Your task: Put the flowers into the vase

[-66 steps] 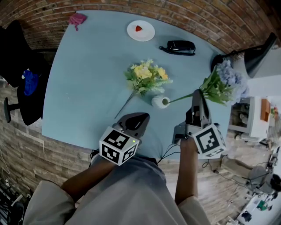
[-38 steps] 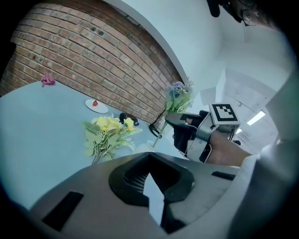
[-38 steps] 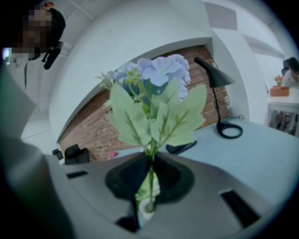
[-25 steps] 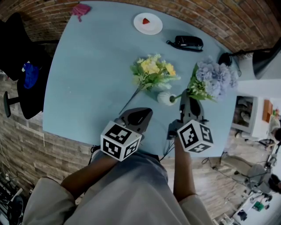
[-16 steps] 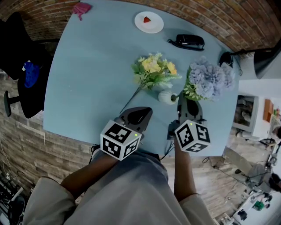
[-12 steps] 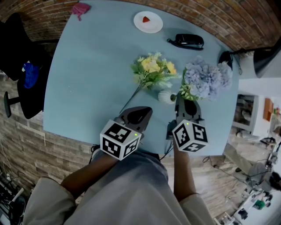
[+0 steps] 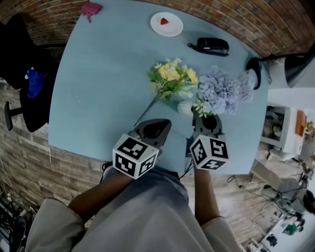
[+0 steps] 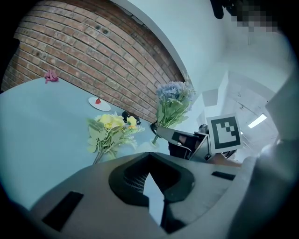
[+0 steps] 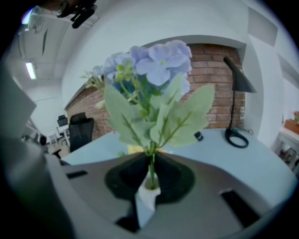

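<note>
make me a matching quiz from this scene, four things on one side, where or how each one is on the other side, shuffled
Things
1. blue flowers
2. yellow flowers
3. white plate
4. pink cloth

Places or states
a. lying on the table next to the vase
b. stem clamped in the jaws of the right gripper, blooms upright
c. at the far left edge of the table
d. carries a small red piece

Pairs: 1-b, 2-a, 3-d, 4-c
</note>
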`<state>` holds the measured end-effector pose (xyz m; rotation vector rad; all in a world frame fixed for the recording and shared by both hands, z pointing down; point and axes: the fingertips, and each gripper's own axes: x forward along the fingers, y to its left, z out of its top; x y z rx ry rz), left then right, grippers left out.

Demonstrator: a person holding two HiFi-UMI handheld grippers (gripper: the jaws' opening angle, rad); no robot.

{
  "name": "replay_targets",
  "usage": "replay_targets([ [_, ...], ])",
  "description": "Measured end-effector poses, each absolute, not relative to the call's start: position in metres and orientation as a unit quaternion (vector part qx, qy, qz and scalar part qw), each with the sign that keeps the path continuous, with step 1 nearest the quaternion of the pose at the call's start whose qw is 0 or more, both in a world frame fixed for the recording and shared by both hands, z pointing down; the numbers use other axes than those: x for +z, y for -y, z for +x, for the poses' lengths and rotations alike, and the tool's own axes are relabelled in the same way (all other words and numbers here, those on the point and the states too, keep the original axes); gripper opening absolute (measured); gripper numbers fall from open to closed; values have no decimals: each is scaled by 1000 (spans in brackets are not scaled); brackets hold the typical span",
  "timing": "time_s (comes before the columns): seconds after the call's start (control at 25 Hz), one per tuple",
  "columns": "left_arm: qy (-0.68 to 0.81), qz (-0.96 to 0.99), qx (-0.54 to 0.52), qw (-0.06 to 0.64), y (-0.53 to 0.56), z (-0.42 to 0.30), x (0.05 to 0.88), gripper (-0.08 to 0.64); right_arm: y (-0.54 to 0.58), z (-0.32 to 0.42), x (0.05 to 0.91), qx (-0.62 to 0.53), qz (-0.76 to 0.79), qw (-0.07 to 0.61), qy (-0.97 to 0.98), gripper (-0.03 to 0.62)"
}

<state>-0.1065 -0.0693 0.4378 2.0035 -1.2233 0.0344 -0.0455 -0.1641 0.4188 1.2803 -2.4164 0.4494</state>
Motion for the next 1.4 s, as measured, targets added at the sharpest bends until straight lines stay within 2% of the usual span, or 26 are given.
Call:
replay_targets([
  [0.92, 496, 775, 18, 392, 63, -100, 443, 15, 153, -45, 444, 140, 425, 224, 866, 49],
  [1.4, 498, 776, 32, 386, 60, -108, 438, 15, 146, -48, 444, 146, 416, 216, 871, 129],
])
